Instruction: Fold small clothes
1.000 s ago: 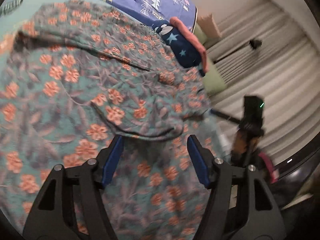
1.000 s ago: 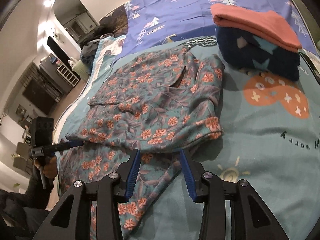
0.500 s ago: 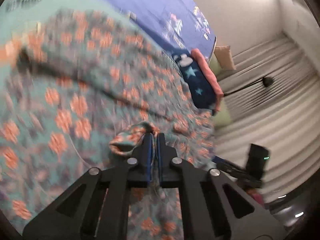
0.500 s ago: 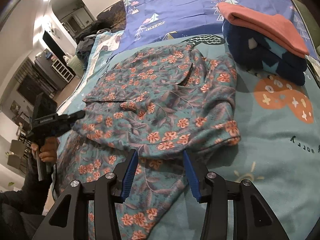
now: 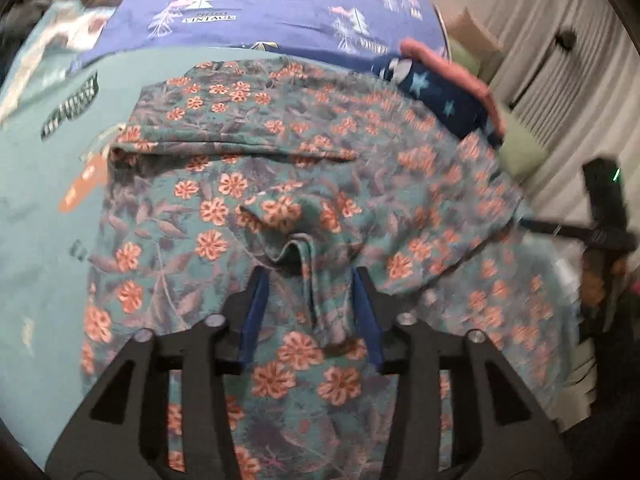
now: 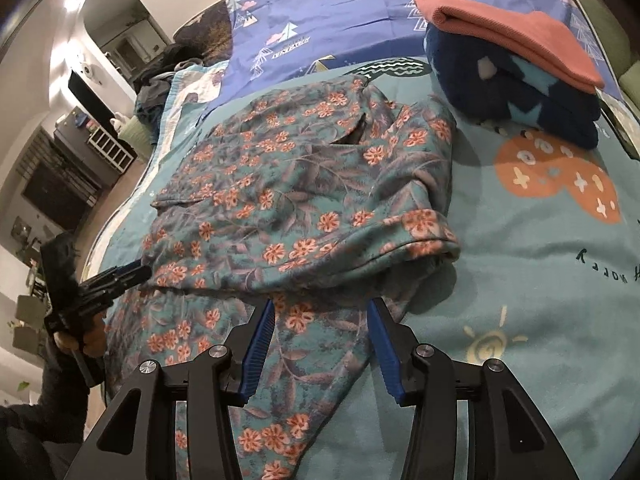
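Note:
A teal garment with orange flowers (image 5: 304, 168) lies partly folded on the bed; it also shows in the right wrist view (image 6: 304, 208). My left gripper (image 5: 310, 276) is open just above a raised crease of the cloth (image 5: 298, 246), holding nothing. My right gripper (image 6: 322, 312) is open over the garment's lower flap (image 6: 312, 344), just before the folded edge. The left gripper (image 6: 120, 278) also shows far left in the right wrist view, at the garment's left edge.
A folded stack, salmon cloth (image 6: 512, 28) on a navy star fleece (image 6: 520, 96), sits at the back right of the teal bedspread (image 6: 540, 288). A blue tree-print sheet (image 6: 360, 4) covers the far bed. Curtains (image 5: 560, 60) hang beside the bed.
My left gripper, shut on a pinch of cloth half a second ago, has opened and let the cloth drop. My right gripper stayed open and nearly still.

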Action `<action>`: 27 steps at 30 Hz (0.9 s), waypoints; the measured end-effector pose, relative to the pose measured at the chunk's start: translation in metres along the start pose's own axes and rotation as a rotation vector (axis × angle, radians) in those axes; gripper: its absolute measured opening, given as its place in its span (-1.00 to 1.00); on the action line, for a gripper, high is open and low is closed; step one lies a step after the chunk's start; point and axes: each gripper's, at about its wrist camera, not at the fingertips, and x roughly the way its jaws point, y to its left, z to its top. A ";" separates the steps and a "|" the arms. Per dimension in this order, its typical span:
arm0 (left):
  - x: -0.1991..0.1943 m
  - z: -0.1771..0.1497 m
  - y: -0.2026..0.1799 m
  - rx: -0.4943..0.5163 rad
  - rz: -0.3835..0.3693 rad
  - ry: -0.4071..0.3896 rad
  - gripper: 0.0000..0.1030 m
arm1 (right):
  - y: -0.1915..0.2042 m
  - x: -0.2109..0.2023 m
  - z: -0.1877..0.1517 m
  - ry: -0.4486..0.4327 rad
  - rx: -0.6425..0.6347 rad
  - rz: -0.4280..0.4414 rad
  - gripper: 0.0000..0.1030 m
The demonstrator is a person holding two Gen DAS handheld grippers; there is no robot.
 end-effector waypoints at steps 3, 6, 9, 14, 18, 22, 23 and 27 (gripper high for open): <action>-0.001 0.007 0.010 -0.073 -0.040 -0.012 0.32 | 0.005 -0.003 -0.002 -0.006 -0.013 -0.001 -0.04; 0.012 0.012 0.017 -0.130 -0.096 0.002 0.32 | 0.008 -0.001 0.000 -0.006 -0.013 0.008 -0.03; 0.013 0.012 0.018 -0.164 -0.132 -0.002 -0.41 | 0.019 0.002 0.009 -0.008 -0.043 0.011 -0.03; -0.009 0.004 -0.003 -0.067 -0.042 -0.088 -0.77 | 0.054 0.011 0.036 -0.012 -0.135 0.036 -0.03; -0.030 -0.001 0.001 -0.034 0.078 -0.180 -0.67 | 0.076 0.026 0.043 0.011 -0.191 0.065 -0.03; -0.021 -0.005 0.025 -0.096 0.112 -0.119 -0.48 | 0.083 0.040 0.036 0.044 -0.203 0.068 -0.03; -0.017 -0.006 0.032 -0.114 0.103 -0.099 -0.46 | 0.081 0.043 0.033 0.054 -0.194 0.061 -0.03; -0.006 -0.005 0.042 -0.146 0.037 -0.055 -0.16 | 0.062 0.046 0.030 0.065 -0.127 0.030 -0.03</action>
